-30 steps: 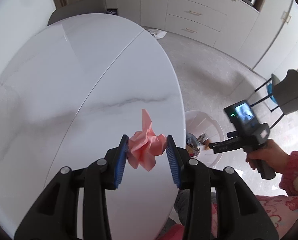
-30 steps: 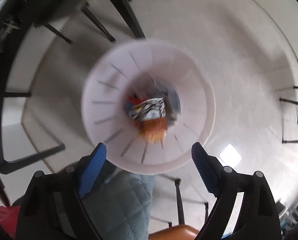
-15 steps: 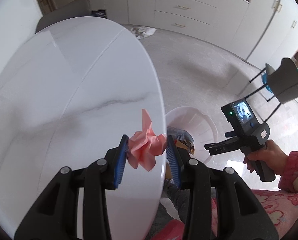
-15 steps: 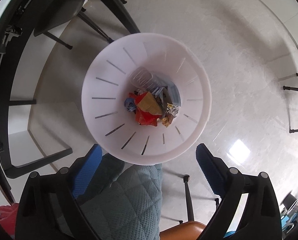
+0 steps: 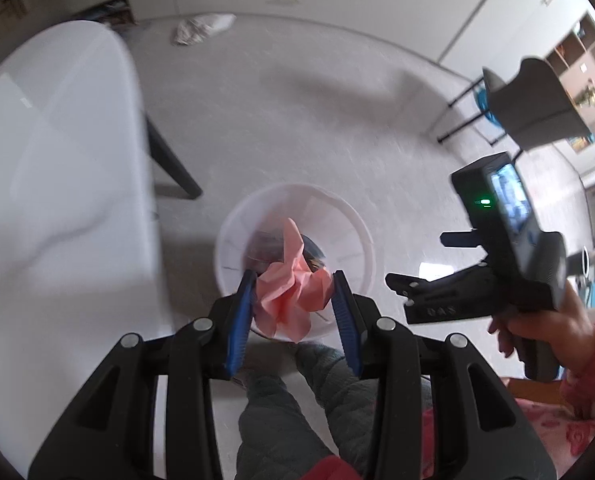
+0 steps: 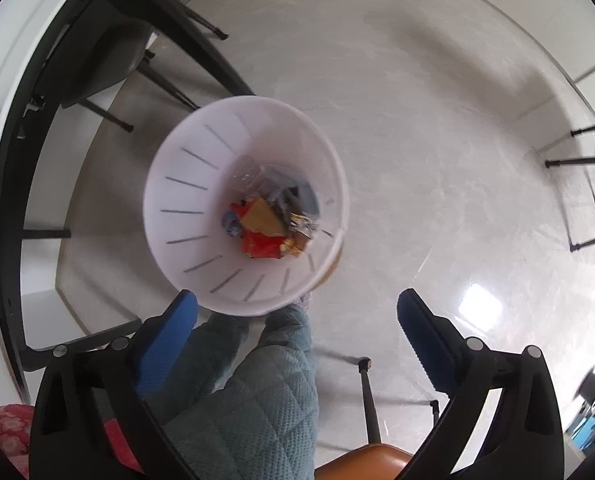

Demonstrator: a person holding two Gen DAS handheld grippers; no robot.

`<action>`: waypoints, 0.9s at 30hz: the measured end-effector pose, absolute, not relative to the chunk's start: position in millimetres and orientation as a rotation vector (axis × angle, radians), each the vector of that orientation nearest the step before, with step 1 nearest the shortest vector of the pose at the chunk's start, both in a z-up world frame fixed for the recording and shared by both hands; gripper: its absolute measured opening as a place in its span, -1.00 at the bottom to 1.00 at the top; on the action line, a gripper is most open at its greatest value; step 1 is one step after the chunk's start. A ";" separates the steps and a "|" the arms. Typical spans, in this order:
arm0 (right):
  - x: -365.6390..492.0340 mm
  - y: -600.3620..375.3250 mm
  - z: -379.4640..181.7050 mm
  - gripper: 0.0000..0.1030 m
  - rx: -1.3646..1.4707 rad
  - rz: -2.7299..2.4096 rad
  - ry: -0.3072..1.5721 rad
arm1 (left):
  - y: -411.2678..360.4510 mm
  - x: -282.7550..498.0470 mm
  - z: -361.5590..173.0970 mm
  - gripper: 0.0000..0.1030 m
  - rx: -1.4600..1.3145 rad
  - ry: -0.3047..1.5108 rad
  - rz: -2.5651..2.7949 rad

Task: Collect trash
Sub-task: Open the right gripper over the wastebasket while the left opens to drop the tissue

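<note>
Seen from the left wrist, the left gripper (image 5: 293,300) pinches a crumpled pink paper (image 5: 287,300) between its blue pads, hanging over the white trash bin (image 5: 353,240) on the floor beside the white table (image 5: 57,200). From the right wrist, the right gripper (image 6: 297,320) points down with jaws opening and nothing between them, above the bin (image 6: 185,208), where colourful wrappers (image 6: 269,228) lie at the bottom.

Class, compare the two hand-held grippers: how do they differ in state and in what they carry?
The left gripper is clamped on crumpled pink paper; the right gripper holds nothing. The left's jaws sit narrow, while the right's are wide and opening. Both have blue pads and hang near the white bin.
</note>
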State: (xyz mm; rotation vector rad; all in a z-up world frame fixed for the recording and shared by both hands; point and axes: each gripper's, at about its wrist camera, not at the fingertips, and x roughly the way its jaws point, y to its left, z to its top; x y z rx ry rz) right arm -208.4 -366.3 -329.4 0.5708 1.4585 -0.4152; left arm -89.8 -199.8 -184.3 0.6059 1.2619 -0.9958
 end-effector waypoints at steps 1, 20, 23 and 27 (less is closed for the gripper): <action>-214.2 -369.6 -329.9 0.93 0.583 -0.422 1.457 | -210.0 -93.7 -193.4 -0.27 0.624 1.276 -1.003; -262.5 -410.4 -344.1 0.93 0.707 -0.502 1.442 | -253.7 -114.5 -249.9 0.70 0.705 1.371 -0.989; -261.7 -412.7 -345.6 0.93 0.708 -0.505 1.446 | -254.9 -115.6 -246.7 0.76 0.704 1.360 -0.997; -258.7 -413.0 -345.3 0.93 0.704 -0.507 1.447 | -255.0 -116.0 -245.5 0.76 0.706 1.370 -0.991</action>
